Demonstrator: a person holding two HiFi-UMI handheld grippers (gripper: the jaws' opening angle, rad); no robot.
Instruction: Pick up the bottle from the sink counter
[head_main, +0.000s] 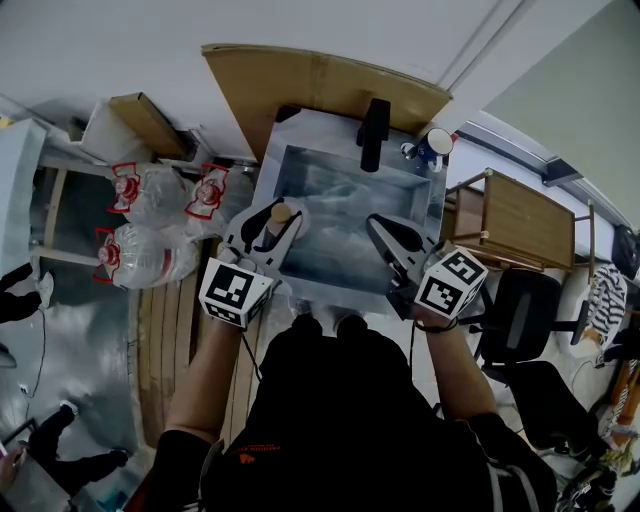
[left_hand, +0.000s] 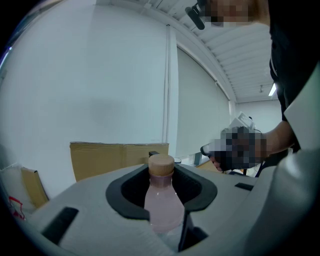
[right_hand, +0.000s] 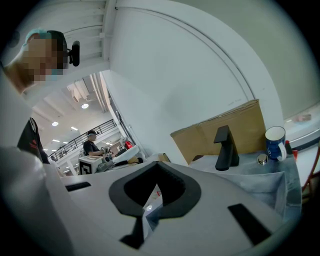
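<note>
A pale pink bottle (head_main: 277, 224) (left_hand: 162, 200) with a tan cap stands upright between the pads of my left gripper (head_main: 272, 222) (left_hand: 161, 186), which is shut on its body. In the head view it is over the left rim of the steel sink counter (head_main: 300, 290). Whether its base touches the counter is hidden. My right gripper (head_main: 386, 233) (right_hand: 157, 167) hovers over the basin's right side, its jaws closed together with nothing in the hollow between the pads.
A black faucet (head_main: 374, 132) (right_hand: 226, 148) and a blue-and-white mug (head_main: 435, 146) (right_hand: 275, 142) stand at the back of the sink. Cardboard (head_main: 320, 80) leans behind it. Water jugs (head_main: 140, 255) lie on the left, and a wooden table (head_main: 520, 215) and a chair (head_main: 525, 310) stand on the right.
</note>
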